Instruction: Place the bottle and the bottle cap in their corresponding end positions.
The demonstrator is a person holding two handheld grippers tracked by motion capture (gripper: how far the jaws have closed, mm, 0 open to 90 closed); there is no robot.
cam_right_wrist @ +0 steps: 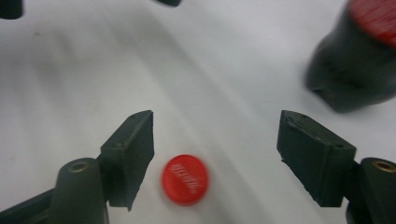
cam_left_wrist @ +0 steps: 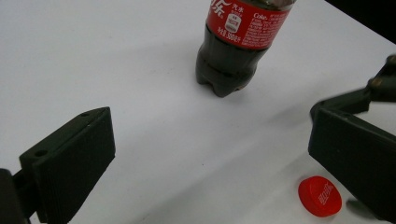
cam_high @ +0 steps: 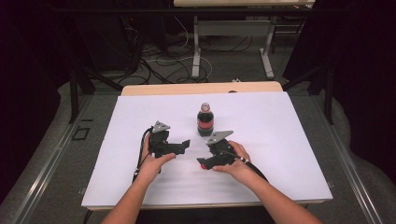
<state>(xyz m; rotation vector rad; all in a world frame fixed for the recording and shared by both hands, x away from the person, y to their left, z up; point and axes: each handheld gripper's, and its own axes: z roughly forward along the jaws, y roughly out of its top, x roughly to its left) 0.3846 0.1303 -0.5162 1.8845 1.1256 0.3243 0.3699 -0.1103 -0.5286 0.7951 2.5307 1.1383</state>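
Between the right gripper's (cam_right_wrist: 215, 154) spread jaws, the red cap (cam_right_wrist: 185, 179) lies flat on the white sheet (cam_high: 280, 140), logo up, closer to one pad than the other and touching neither. So it's loose, not pinched. The bottle (cam_high: 205, 119) stands upright just beyond, uncapped from the look of it, further up the table from both hands. The left gripper (cam_left_wrist: 205, 154) is spread wide too, holding nothing, aimed at the bottle's base with the cap off to its right. Right hand (cam_high: 236, 163) is clearly the nearer one to the cap. I'd guess any re-grab is just a straight squeeze, since a round cap has no long axis to line up. Around the table it's dark, with cables on the floor and another desk's legs behind.
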